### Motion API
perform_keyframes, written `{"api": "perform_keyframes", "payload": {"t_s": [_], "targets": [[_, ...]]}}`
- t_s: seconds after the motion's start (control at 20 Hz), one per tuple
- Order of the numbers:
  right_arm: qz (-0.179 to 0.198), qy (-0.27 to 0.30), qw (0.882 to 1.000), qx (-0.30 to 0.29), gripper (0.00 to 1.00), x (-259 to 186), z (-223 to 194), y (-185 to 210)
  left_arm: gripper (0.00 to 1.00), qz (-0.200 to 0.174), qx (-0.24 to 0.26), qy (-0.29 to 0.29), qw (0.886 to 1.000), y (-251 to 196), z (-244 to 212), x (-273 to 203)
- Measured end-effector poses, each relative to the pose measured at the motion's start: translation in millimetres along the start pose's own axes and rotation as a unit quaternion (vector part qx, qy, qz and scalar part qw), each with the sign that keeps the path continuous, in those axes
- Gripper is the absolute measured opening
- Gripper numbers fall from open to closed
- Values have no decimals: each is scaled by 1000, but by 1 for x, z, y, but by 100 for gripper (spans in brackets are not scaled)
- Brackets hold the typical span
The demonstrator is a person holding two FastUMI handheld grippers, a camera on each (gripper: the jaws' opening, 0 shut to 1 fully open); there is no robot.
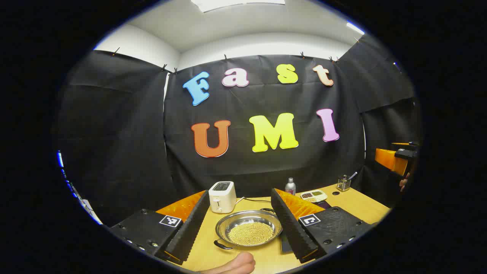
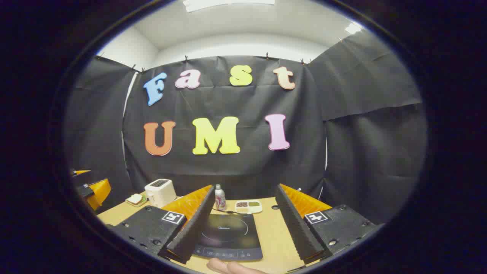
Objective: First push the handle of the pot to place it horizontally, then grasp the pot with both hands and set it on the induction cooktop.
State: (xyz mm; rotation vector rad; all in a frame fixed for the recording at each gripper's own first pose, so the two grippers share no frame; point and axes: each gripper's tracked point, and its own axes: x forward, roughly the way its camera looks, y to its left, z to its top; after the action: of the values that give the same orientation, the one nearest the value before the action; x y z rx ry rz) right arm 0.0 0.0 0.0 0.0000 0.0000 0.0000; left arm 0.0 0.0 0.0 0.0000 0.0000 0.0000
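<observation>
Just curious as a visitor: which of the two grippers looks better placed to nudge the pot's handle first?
Probably the left gripper: the pot sits between its open fingers, handle nearby. The right gripper faces the induction cooktop.

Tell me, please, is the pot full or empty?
Partly full: small yellowish grains cover the bottom of the pot.

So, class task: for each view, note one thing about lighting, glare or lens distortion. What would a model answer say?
Left gripper view: the pot rim shows soft glare from the ceiling light, and the table edge bows with the fisheye. Right gripper view: the cooktop glass carries a faint sheen, and the light is even, with no hard shadows.
</observation>
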Motion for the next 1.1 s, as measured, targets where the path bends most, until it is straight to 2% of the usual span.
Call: {"api": "perform_keyframes", "payload": {"t_s": [0.1, 0.2, 0.25, 0.35, 0.6, 0.8, 1.05, 1.1], "targets": [[-3, -14, 1000, -6, 98, -9, 8, -1, 96, -4, -11, 5, 1000, 7, 1, -3], [-28, -33, 999, -7, 100, -16, 23, -11, 96, -24, -40, 12, 999, 4, 3, -6], [-28, -42, 999, -6, 100, -23, 29, -8, 97, -39, -51, 12, 998, -1, 5, -8], [-19, -60, 998, -3, 99, -35, 43, -4, 96, -39, -63, -5, 997, 7, 18, -15], [-40, -68, 997, -15, 98, -47, 51, -21, 96, -32, -52, -24, 998, 15, 30, -25], [-49, -74, 996, -18, 98, -46, 53, -31, 96, -42, -58, -25, 997, 11, 29, -33], [-40, -70, 997, -19, 98, -47, 48, -33, 96, -28, -42, -24, 998, 13, 21, -30], [-37, -73, 996, -17, 98, -48, 49, -31, 86, -28, -41, -17, 999, 13, 15, -29]]}}
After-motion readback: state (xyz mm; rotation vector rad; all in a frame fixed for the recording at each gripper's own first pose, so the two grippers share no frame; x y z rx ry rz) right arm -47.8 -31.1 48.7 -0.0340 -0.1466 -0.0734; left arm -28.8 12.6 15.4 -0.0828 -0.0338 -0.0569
